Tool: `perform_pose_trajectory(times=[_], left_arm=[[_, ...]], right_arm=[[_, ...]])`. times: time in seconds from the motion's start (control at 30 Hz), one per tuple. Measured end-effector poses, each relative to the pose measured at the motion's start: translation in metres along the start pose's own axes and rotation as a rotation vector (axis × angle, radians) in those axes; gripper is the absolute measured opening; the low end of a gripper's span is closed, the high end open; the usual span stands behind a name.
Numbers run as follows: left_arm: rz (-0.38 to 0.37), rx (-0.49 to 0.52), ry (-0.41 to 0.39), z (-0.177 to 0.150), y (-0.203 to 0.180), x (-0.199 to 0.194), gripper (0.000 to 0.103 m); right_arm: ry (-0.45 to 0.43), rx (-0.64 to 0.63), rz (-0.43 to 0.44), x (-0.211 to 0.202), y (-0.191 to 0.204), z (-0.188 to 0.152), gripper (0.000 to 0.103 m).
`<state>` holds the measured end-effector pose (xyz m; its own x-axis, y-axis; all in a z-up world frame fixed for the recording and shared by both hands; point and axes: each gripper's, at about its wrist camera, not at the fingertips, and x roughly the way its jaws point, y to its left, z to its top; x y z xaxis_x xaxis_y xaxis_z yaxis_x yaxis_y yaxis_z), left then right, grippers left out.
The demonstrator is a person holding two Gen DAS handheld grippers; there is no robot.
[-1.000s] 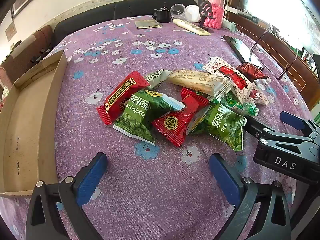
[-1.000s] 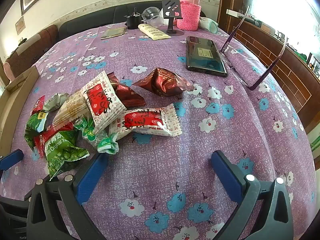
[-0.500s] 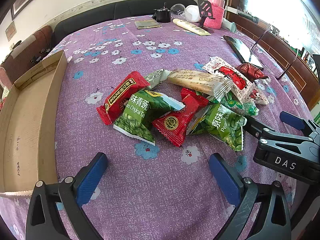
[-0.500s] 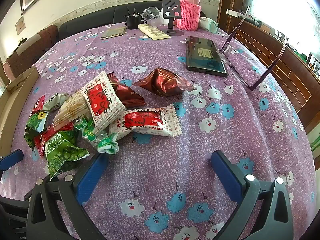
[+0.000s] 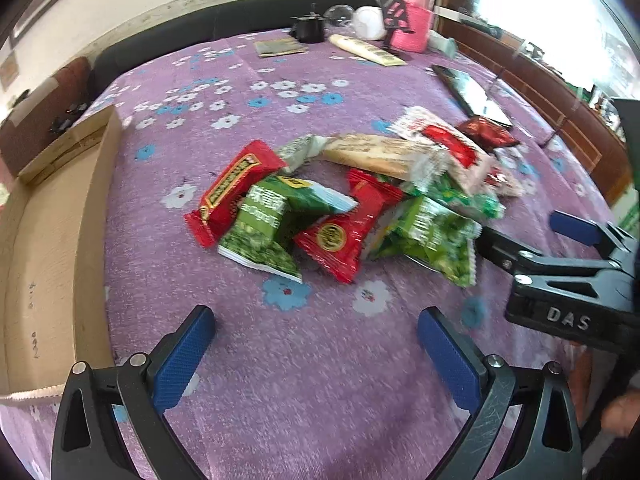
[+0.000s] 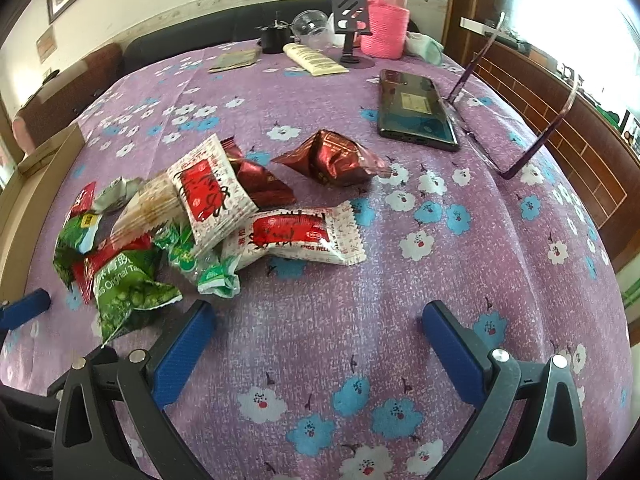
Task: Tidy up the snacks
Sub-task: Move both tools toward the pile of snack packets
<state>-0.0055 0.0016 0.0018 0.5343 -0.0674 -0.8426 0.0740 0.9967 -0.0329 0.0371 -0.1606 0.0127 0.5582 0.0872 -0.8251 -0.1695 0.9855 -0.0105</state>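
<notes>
A heap of snack packets lies on the purple flowered tablecloth: a long red packet (image 5: 232, 190), green pea packets (image 5: 272, 224) (image 5: 432, 236), a red gold-seal packet (image 5: 348, 232), a beige bar (image 5: 380, 154) and white-red packets (image 6: 304, 236) (image 6: 208, 196). A dark red foil packet (image 6: 332, 158) lies apart to the right. My left gripper (image 5: 316, 356) is open and empty just in front of the heap. My right gripper (image 6: 318, 354) is open and empty, right of the heap; it also shows in the left wrist view (image 5: 532, 236).
An open cardboard box (image 5: 48, 248) lies at the table's left edge. A phone (image 6: 416, 110) and purple glasses (image 6: 532, 128) lie at the right. A pink-sleeved bottle (image 6: 386, 20), a phone stand, a tube and a black pot stand at the back.
The left wrist view has shifted slightly and is blurred, so my left gripper is moving a little. The packets and the right gripper have stayed in place.
</notes>
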Motion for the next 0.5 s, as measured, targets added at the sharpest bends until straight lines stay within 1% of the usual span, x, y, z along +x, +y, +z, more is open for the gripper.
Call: perform_pose_trajectory(times=[0.03,0.1,0.2,0.23,0.27,0.37,0.43,0.47,0.5], left_arm=[[-0.030,0.003,-0.009,-0.001,0.001,-0.004,0.102],[-0.055,0.000,-0.031,-0.003,0.003,-0.013,0.102],[-0.102,0.014,-0.042,-0.003,0.002,-0.022,0.102],[-0.100,0.019,-0.045,-0.004,0.002,-0.024,0.100],[-0.101,0.019,-0.048,-0.005,0.003,-0.025,0.096],[-0.118,0.004,-0.042,-0.004,0.009,-0.026,0.083],[-0.136,-0.019,-0.027,0.000,0.015,-0.023,0.077],[-0.140,-0.025,-0.023,0.002,0.018,-0.022,0.073],[-0.141,-0.034,-0.023,0.005,0.020,-0.022,0.072]], right_arm=[[0.001,-0.011,0.009,0.001,0.002,0.001,0.103],[-0.006,-0.027,0.042,-0.002,0.000,-0.001,0.103],[-0.035,0.017,0.119,-0.009,-0.010,-0.002,0.103],[-0.040,0.034,0.132,-0.010,-0.013,-0.002,0.103],[-0.047,0.045,0.137,-0.012,-0.016,-0.002,0.102],[-0.086,0.066,0.161,-0.020,-0.020,-0.002,0.094],[-0.096,0.075,0.182,-0.023,-0.022,-0.002,0.084],[-0.096,0.082,0.196,-0.024,-0.023,-0.002,0.083],[-0.097,0.090,0.208,-0.024,-0.024,-0.002,0.082]])
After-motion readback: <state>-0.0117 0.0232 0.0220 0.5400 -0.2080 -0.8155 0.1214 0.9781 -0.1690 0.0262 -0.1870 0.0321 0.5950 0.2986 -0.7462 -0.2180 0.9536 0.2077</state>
